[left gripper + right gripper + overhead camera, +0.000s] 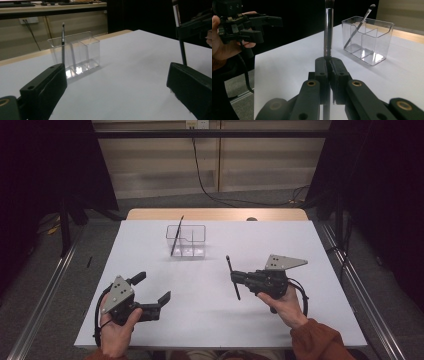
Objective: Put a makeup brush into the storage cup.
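A clear plastic organizer (186, 240) (75, 53) (368, 40) with several compartments stands at the back middle of the white table (300, 320). One thin brush (177, 236) (63, 42) (359, 23) leans in its left compartment. My right gripper (234, 277) (329, 62) is shut on a second brush (230, 265) (328, 32) with a silver ferrule, gripped mid-handle, in front and to the right of the organizer. My left gripper (151, 288) (116, 82) hovers open at the front left, nothing between its jaws, which face the organizer.
A wooden strip (215, 214) borders the table's far edge. Metal rails (45, 295) run along the floor on both sides, and a black cable (210, 190) trails behind the table. Dark curtains flank the scene.
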Tool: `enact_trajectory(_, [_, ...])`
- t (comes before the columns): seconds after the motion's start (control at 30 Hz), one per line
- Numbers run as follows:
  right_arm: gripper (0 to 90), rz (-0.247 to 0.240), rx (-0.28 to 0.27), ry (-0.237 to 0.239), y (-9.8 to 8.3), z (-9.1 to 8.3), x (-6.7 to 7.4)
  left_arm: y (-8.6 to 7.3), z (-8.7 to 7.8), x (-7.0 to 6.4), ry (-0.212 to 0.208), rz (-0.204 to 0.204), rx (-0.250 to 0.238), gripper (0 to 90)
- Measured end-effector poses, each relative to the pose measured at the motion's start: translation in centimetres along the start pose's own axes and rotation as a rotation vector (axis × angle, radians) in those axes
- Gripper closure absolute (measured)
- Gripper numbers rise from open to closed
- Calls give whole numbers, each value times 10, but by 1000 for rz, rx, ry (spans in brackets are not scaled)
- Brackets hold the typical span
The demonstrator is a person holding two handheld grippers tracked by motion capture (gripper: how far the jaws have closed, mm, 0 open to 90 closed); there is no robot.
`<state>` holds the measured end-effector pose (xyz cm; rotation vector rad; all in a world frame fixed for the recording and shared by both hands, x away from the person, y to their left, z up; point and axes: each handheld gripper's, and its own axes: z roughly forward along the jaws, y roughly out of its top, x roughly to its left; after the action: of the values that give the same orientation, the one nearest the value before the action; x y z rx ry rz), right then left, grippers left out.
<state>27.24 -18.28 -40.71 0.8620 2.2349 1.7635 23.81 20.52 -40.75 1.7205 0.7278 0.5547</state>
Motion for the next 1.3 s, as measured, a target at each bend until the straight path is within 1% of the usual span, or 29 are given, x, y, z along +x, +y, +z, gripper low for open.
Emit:
enact_trajectory(0.13, [851,-10,-2,2,0,2,1,4,8,-5,-26,0,0,26])
enact_trajectory(0.27, [851,-17,-3,3,0,4,2,9,18,-11,-53,12,-3,24])
enact_trajectory(0.33, [851,-17,-6,5,0,5,3,12,22,-13,-58,18,-5,24])
enact_trajectory(0.43, [850,-10,-7,1,0,6,2,15,30,-18,-79,20,-6,24])
enact_trajectory(0.53, [850,-11,-6,0,-1,6,2,17,38,-22,-103,25,-15,24])
enact_trajectory(0.6, [850,-12,-5,0,-1,7,2,19,44,-25,-132,25,-8,22])
enact_trajectory(0.63, [850,-12,-6,1,-1,7,2,20,46,-27,-134,27,-6,20])
enact_trajectory(0.7, [850,-14,-6,1,-1,7,2,22,51,-29,-156,10,-6,19])
enact_trajectory(0.8, [850,-17,-6,5,-1,7,3,24,58,-33,-169,25,5,19])
enact_trajectory(0.83, [850,-17,-6,8,-1,7,3,24,60,-34,-181,19,2,19])
enact_trajectory(0.9, [850,-20,-5,8,-1,8,3,26,65,-37,-181,27,5,22])
enact_trajectory(0.93, [850,-20,-6,10,-1,8,3,27,66,-38,-187,29,3,22])
enact_trajectory(0.97, [850,-19,-6,10,-1,8,4,27,68,-39,-194,20,-7,22])
enact_trajectory(1.0, [850,-19,-7,10,-1,8,4,28,69,-40,-202,20,-14,24])
enact_trajectory(1.07, [850,-22,-10,10,-1,9,4,30,73,-44,-199,37,-13,24])
enact_trajectory(1.2, [850,-24,-12,14,0,10,5,36,81,-49,-213,41,-27,24])
enact_trajectory(1.3, [850,-28,-13,13,0,10,6,39,86,-52,-230,34,-33,25])
